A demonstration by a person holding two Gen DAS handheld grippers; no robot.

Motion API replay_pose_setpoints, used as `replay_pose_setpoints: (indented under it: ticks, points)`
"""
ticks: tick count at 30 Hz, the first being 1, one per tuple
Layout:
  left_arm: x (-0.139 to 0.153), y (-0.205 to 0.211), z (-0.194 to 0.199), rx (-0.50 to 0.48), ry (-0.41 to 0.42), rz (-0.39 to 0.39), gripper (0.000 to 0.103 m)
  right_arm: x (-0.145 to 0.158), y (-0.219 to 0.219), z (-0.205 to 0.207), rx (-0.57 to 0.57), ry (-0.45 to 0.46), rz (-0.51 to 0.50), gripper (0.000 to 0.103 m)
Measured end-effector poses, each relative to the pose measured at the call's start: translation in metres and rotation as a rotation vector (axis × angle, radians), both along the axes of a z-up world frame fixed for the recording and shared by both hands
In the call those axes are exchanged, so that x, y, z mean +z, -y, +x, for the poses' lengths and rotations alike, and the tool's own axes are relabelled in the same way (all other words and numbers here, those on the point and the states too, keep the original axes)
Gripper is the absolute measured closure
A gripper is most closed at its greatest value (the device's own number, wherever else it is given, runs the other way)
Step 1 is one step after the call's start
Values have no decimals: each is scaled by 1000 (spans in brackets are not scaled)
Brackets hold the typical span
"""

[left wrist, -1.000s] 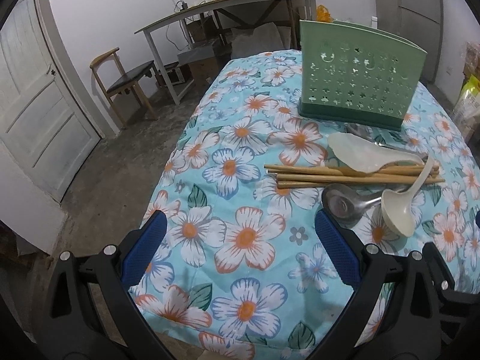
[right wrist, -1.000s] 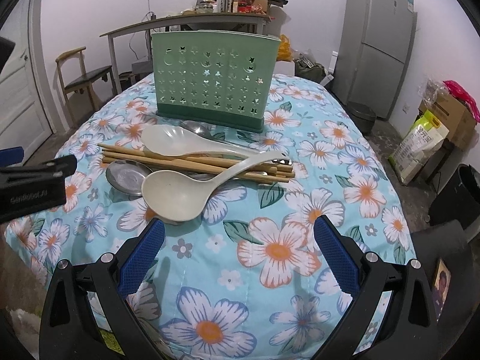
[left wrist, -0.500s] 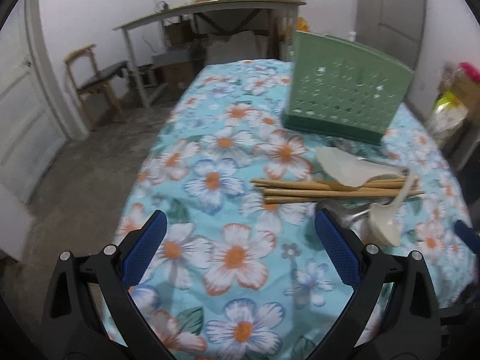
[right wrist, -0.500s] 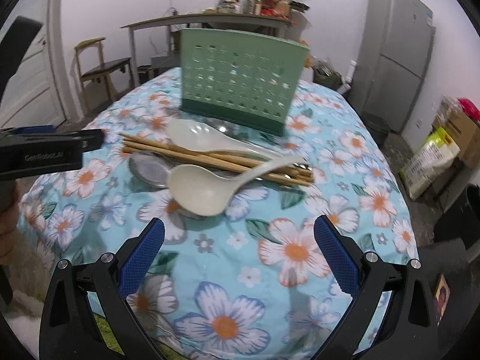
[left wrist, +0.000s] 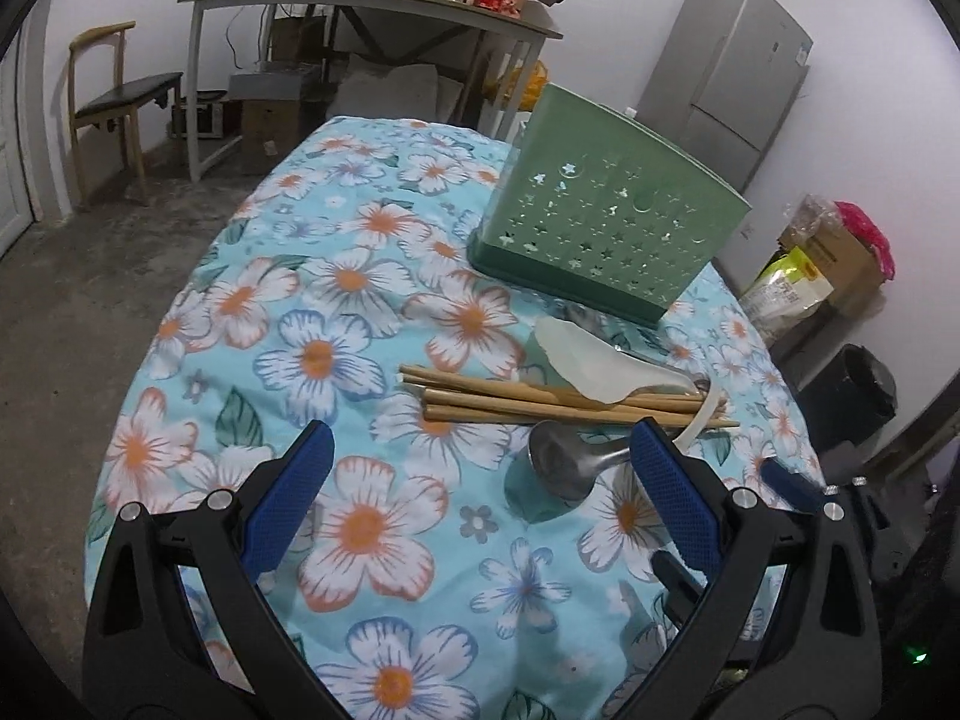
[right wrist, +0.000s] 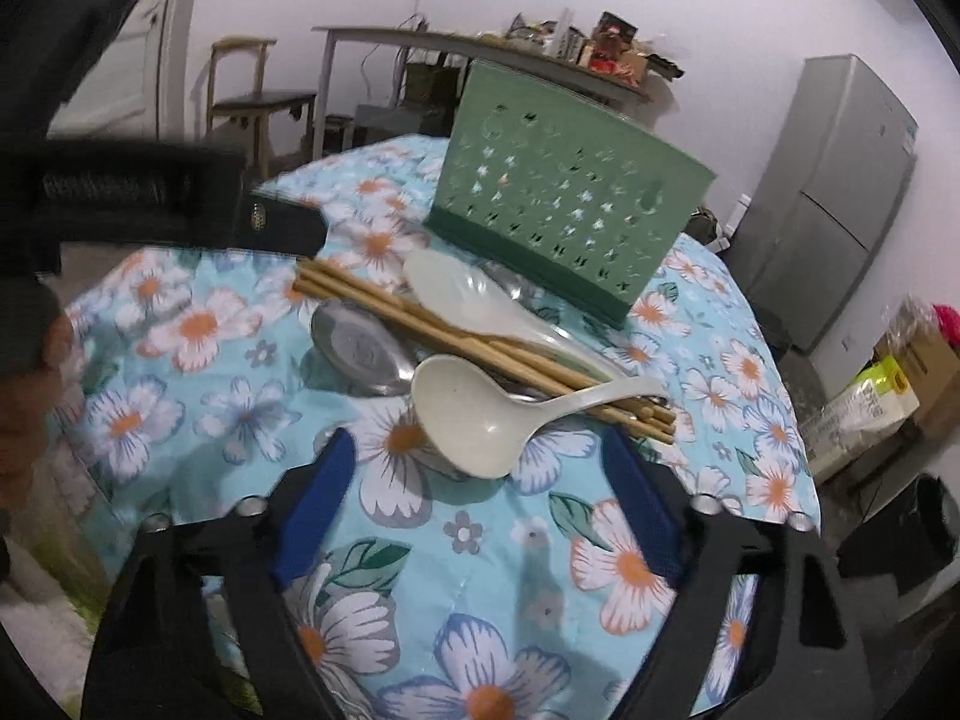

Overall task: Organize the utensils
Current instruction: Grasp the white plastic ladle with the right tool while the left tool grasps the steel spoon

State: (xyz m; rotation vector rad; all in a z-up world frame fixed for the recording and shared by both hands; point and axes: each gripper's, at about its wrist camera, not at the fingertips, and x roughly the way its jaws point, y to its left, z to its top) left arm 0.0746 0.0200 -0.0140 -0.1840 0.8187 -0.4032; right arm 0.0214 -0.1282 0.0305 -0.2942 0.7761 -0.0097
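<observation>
A green perforated utensil holder (left wrist: 606, 228) (right wrist: 564, 204) stands upright on the floral tablecloth (left wrist: 336, 360). In front of it lies a pile: wooden chopsticks (left wrist: 540, 399) (right wrist: 420, 324), a translucent white spoon (left wrist: 585, 360) (right wrist: 474, 300), a steel spoon (left wrist: 564, 465) (right wrist: 360, 348) and a cream ladle (right wrist: 480, 414). My left gripper (left wrist: 480, 492) is open and empty, just short of the steel spoon. My right gripper (right wrist: 480, 498) is open and empty, right before the ladle's bowl. The left gripper's body (right wrist: 138, 192) shows at the right view's left.
The table's near edge lies under both grippers. Beyond it stand a grey refrigerator (left wrist: 732, 78), a cluttered grey side table (left wrist: 360, 6), a wooden chair (left wrist: 114, 96), boxes and bags (left wrist: 822, 276) and a black bin (left wrist: 858, 396) on the right.
Both grippers have moved closer to the utensil pile. The left view has swung right toward the holder. The right gripper has tilted and neared the ladle. Both stay open.
</observation>
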Motion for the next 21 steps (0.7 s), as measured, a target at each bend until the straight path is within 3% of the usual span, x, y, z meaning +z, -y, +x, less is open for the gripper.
replay_pose_setpoints:
  ticks: [4, 9, 13, 21]
  points:
    - [-2, -5, 3, -6, -12, -29, 9, -10, -2, 8, 14, -39, -21, 48]
    - [-5, -7, 7, -34, -50, -63, 37, -19, -8, 15, 59, -48, -53, 64]
    - [-12, -1, 12, -77, -109, -134, 51, -23, -11, 17, 79, -52, -60, 89]
    - [-37, 6, 26, -105, -301, -263, 70, -15, -5, 12, 72, -16, -24, 94]
